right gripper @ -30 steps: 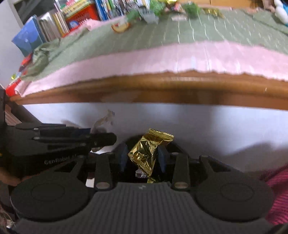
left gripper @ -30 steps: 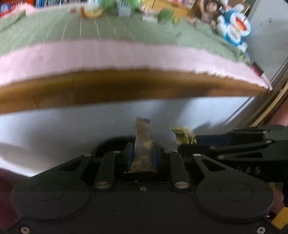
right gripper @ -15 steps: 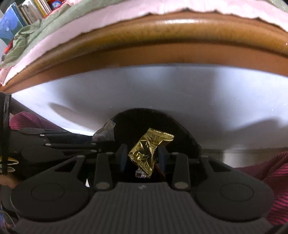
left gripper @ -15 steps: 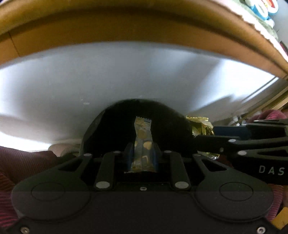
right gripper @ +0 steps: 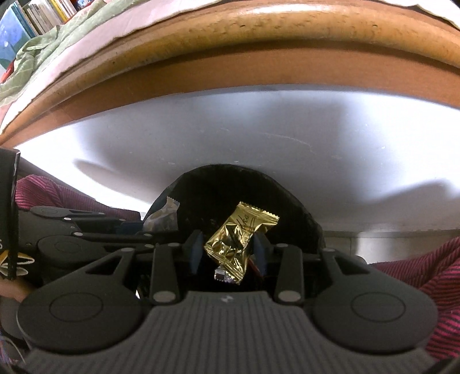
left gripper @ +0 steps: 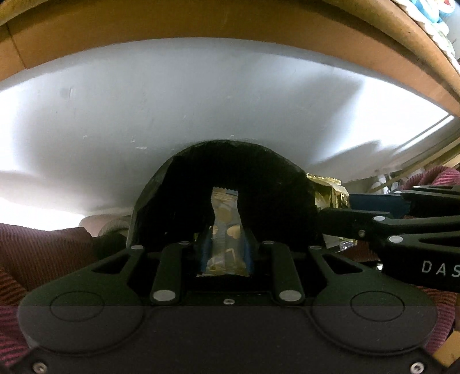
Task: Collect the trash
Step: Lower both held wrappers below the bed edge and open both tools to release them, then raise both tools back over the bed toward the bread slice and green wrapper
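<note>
Risk-wise, gold wrapper (right gripper: 240, 240), loose between opening right fingers (right gripper: 227, 250), could be snagged at 12 o'clock bin rim (right gripper: 230, 169); left fingers (left gripper: 225, 247) stay clamped on blue wrapper (left gripper: 225, 230).

L gripper (left gripper: 224, 247) clamped, R gripper (right gripper: 227, 248) fingers (right gripper: 195, 253) opening.

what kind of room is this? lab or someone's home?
Probably a home, perhaps a bedroom or living room: a wooden table edge draped with pink and green cloths, packed bookshelves behind it, and a black-lined bin below for wrappers.
</note>
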A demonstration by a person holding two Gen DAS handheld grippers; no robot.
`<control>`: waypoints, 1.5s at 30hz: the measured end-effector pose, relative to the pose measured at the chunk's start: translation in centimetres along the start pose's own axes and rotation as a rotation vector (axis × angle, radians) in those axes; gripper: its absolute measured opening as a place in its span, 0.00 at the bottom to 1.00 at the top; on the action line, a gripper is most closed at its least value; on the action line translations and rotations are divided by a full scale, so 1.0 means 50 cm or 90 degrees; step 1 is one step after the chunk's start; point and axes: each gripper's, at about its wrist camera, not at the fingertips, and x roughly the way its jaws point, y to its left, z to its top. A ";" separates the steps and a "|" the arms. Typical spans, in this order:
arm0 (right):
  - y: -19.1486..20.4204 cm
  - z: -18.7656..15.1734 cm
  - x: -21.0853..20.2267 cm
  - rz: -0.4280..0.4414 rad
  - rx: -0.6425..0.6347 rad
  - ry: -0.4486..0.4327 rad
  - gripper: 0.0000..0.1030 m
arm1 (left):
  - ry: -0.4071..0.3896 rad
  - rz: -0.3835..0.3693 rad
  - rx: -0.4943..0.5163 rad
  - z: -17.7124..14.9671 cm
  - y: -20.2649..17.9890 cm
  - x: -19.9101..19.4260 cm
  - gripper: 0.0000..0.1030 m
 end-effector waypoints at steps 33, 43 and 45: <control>-0.008 0.110 -0.256 0.070 -0.098 -0.211 0.85 | -0.215 -0.074 0.162 0.067 -0.031 -0.305 0.80; -0.029 0.237 -0.307 -0.072 -0.065 -0.417 0.86 | -0.465 0.007 0.077 0.250 -0.007 -0.348 0.82; -0.041 0.272 -0.299 -0.074 -0.045 -0.432 0.86 | -0.471 0.016 0.037 0.291 0.009 -0.328 0.82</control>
